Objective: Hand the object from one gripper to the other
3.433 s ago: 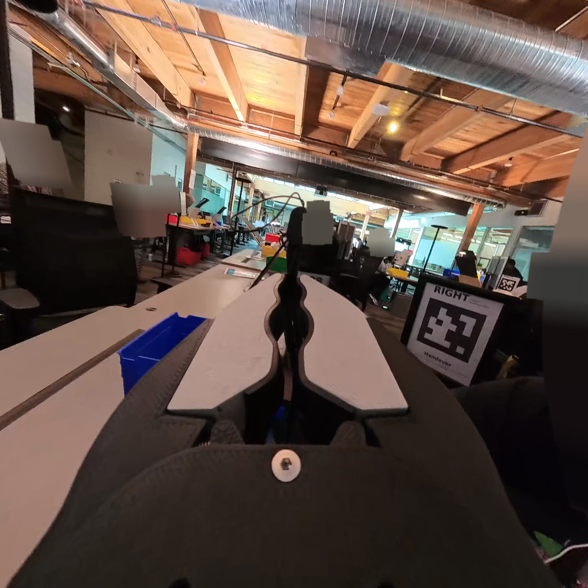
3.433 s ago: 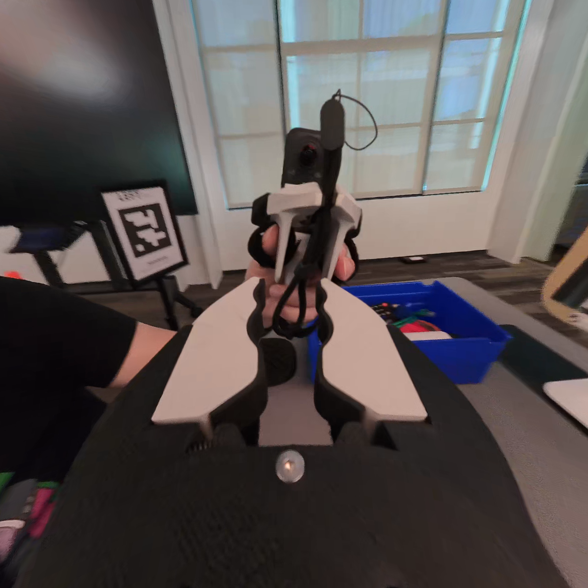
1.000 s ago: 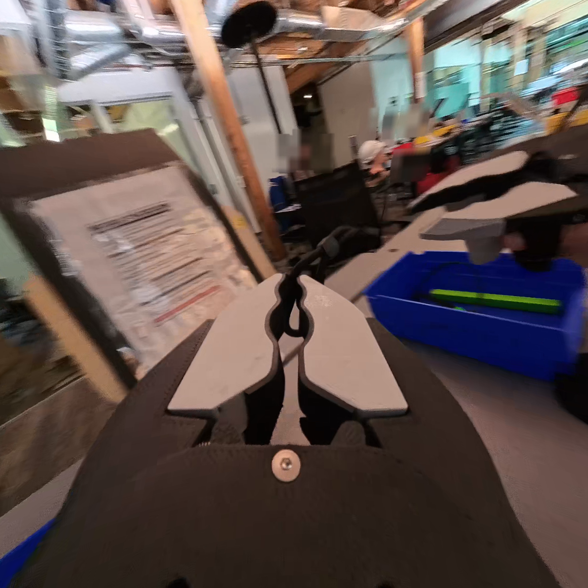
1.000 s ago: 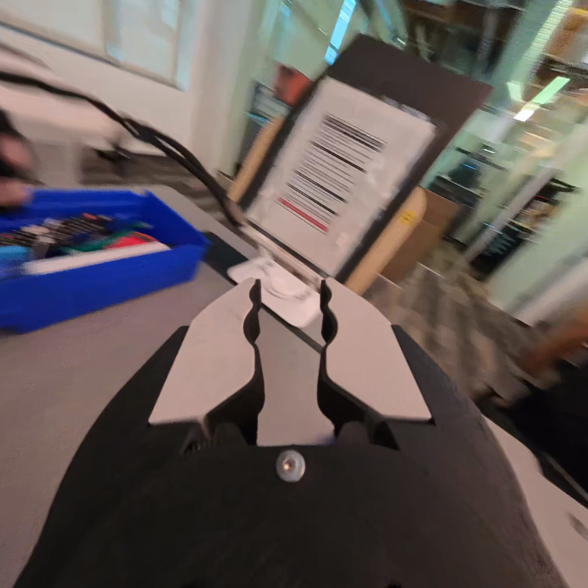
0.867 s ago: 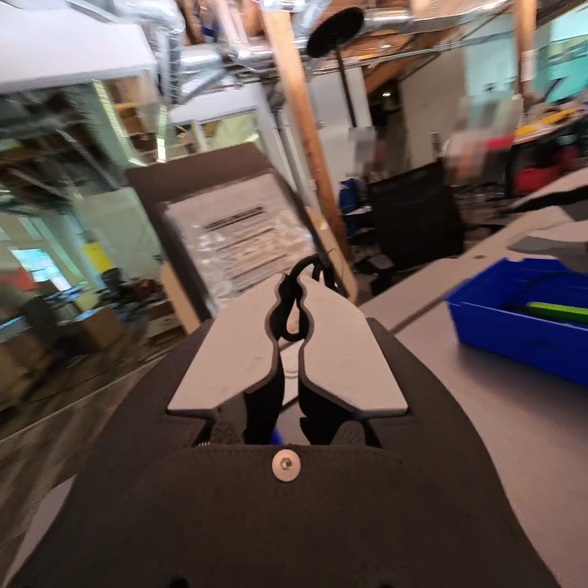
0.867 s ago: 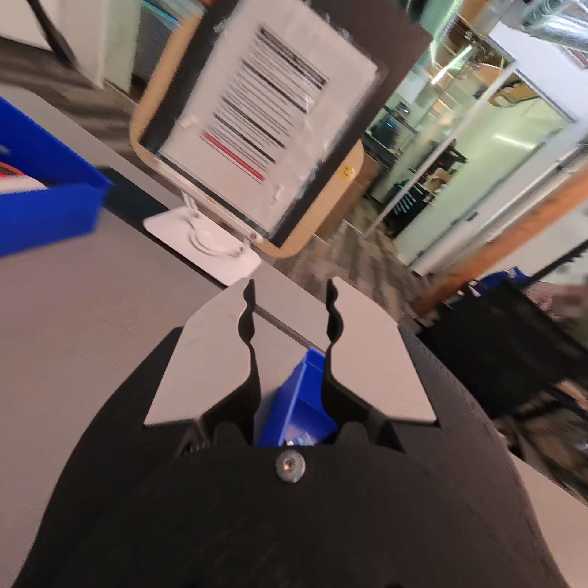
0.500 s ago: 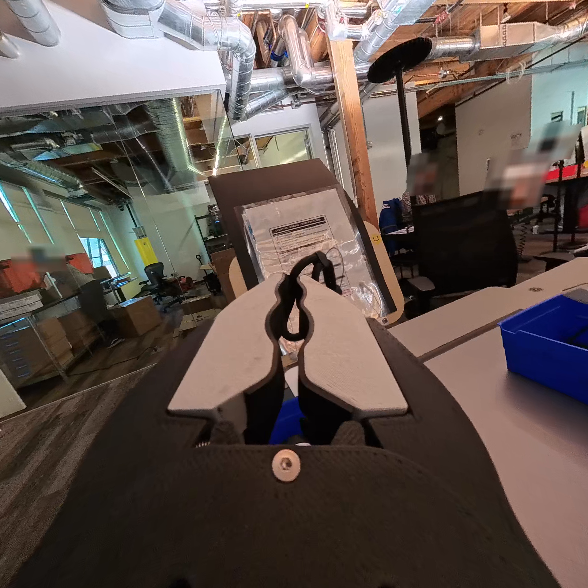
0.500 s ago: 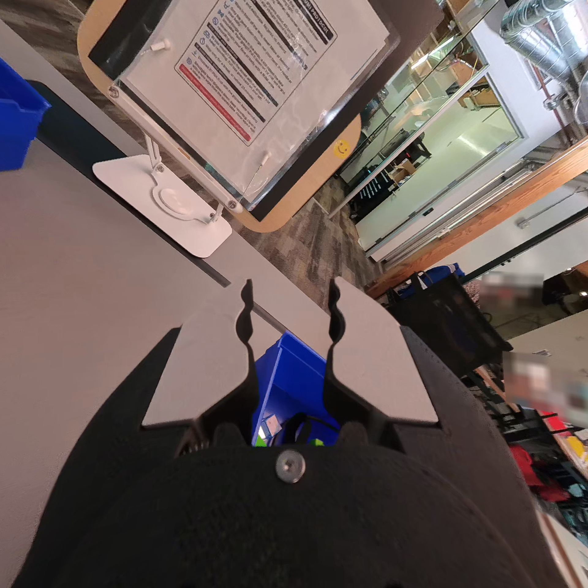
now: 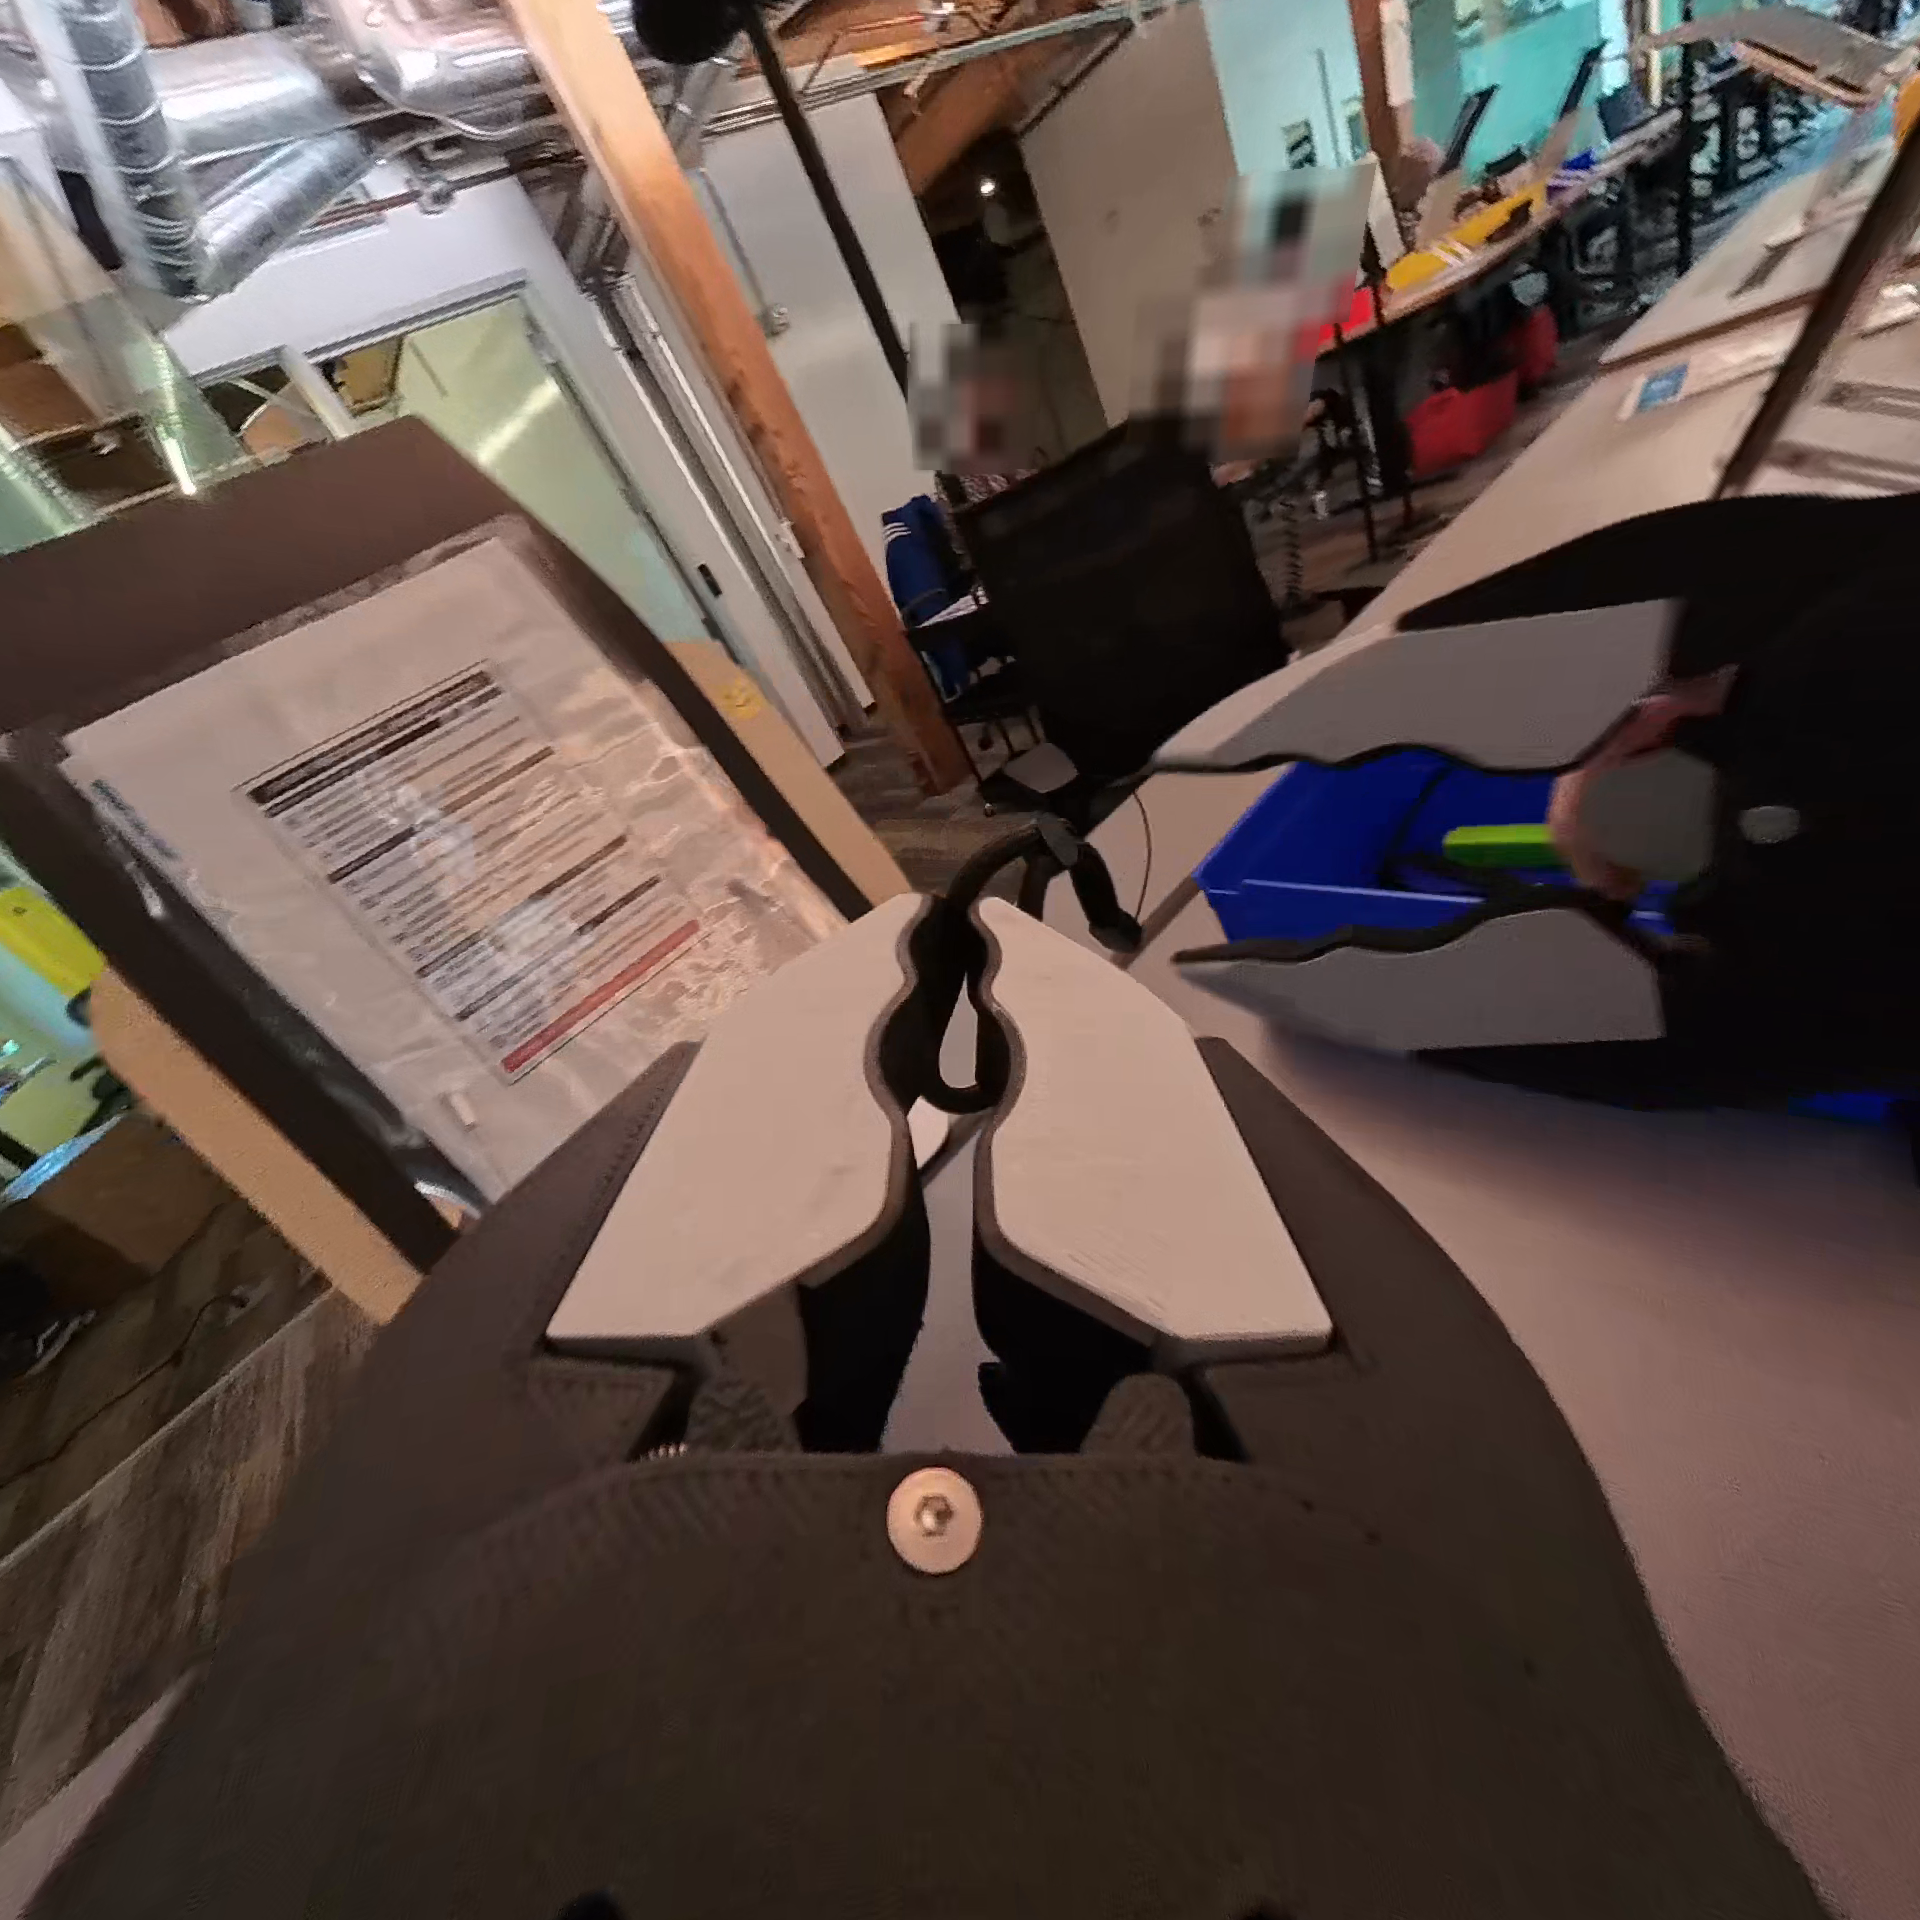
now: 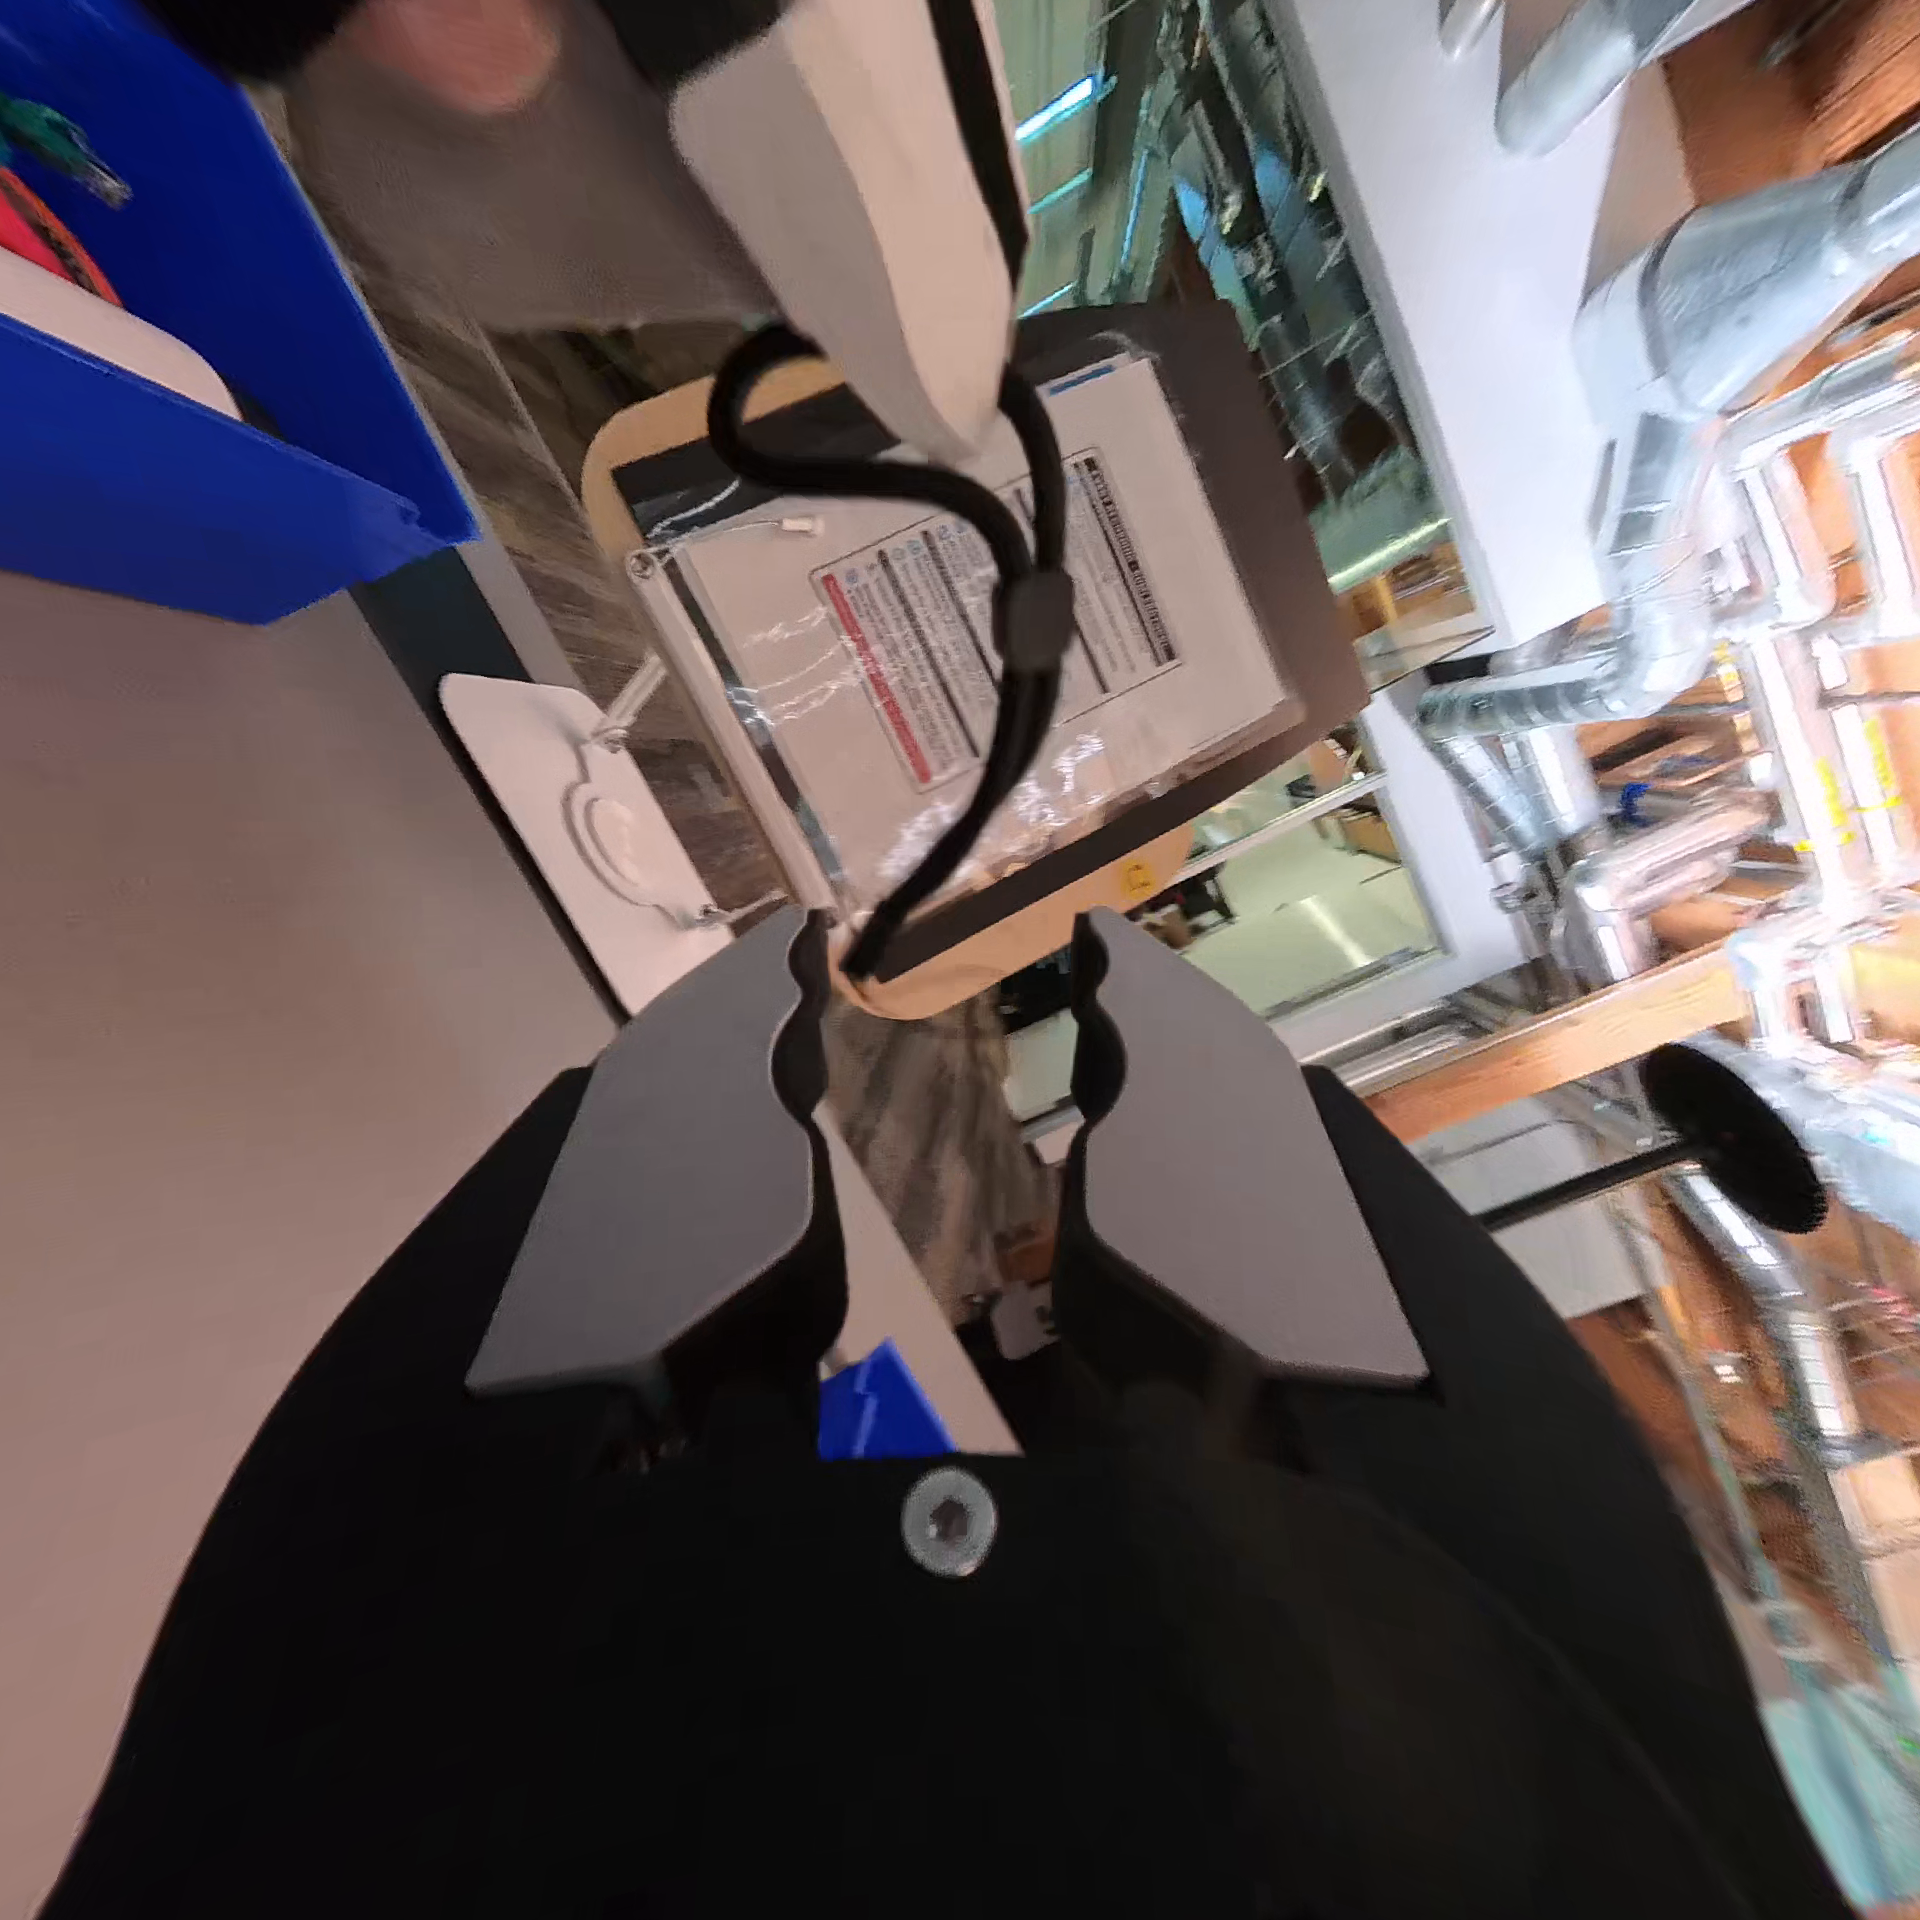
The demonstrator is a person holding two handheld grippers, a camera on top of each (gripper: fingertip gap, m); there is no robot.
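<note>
One black cord strap (image 10: pixel 1023 623) hangs from my left gripper (image 9: pixel 951 914), whose fingers pinch its loop. Its long axis runs toward my right gripper (image 10: pixel 951 940), which stands spread, with the strap's free end just at its left tip. I judge the right is nearest. Below lie the grey table (image 9: pixel 1558 1351) and a blue bin (image 9: pixel 1309 894); beyond, an open workshop.

I can't see where the black cord (image 10: pixel 1023 613) ends: its lower tip slips behind my right gripper's (image 10: pixel 951 940) finger, and the left gripper (image 10: pixel 883 208) is cropped at the top edge.
</note>
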